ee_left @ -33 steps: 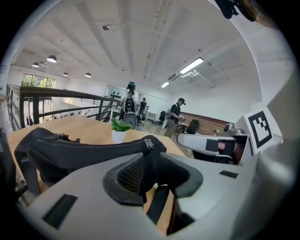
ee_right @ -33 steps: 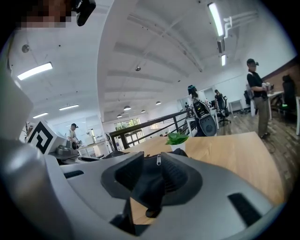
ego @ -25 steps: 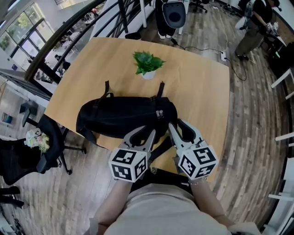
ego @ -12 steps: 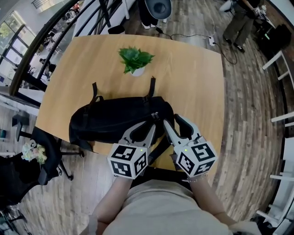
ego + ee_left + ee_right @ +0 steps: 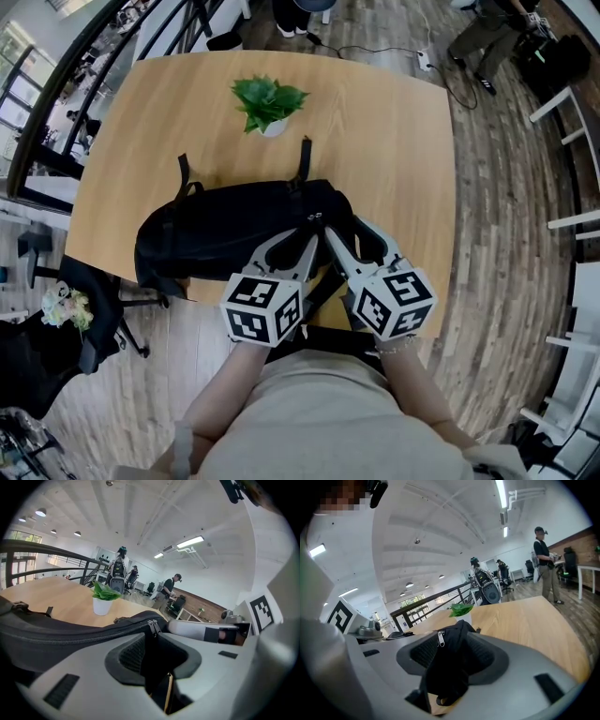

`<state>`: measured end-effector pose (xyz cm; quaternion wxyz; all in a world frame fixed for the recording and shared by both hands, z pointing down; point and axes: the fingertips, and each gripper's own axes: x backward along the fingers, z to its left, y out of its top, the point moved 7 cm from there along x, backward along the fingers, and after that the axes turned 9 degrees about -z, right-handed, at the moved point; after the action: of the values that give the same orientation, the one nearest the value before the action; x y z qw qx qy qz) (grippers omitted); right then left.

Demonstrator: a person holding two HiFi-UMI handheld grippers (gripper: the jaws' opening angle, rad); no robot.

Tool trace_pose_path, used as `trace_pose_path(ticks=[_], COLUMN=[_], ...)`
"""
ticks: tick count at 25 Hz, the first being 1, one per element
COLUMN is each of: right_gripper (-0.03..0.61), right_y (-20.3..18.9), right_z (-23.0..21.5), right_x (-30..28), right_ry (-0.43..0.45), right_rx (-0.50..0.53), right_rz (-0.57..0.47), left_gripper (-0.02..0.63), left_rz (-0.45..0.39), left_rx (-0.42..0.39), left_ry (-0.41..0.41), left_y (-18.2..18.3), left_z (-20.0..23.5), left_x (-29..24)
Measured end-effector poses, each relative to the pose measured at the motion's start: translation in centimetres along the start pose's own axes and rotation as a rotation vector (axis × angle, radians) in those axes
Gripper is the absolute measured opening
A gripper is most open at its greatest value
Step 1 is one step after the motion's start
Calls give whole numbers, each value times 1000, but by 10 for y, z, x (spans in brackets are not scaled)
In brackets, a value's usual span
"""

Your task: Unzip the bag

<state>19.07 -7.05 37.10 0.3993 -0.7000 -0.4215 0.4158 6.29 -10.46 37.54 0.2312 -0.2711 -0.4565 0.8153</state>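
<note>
Near edge of light wooden desk (image 5: 394, 141) | left gripper (image 5: 152, 644) pinches black fabric bag (image 5: 225, 234) | right gripper (image 5: 450, 653), jaws just opened wide, straddles silver zipper pull (image 5: 440, 638) | unzipping not started

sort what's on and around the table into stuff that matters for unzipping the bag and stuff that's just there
For the job:
- black bag
- its zipper pulls

Just there:
- potted plant
- wooden table, only bearing the bag
- person standing in the background
</note>
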Motion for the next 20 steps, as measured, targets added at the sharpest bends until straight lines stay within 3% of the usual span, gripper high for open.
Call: trace_pose_path(ticks=[10,20], right_gripper=[147,121], right_y=[-12,-15], right_z=[-7,-10], right_x=[-5,-8], right_ry=[-17,-4], right_rx=[-32,-33], right_rz=[32,44], left_gripper=[98,80], left_rz=[-23,-34], left_rx=[16,-40], left_ry=[-18,0], left_y=[-3,-9], left_z=[6,11], left_x=[-10,-25])
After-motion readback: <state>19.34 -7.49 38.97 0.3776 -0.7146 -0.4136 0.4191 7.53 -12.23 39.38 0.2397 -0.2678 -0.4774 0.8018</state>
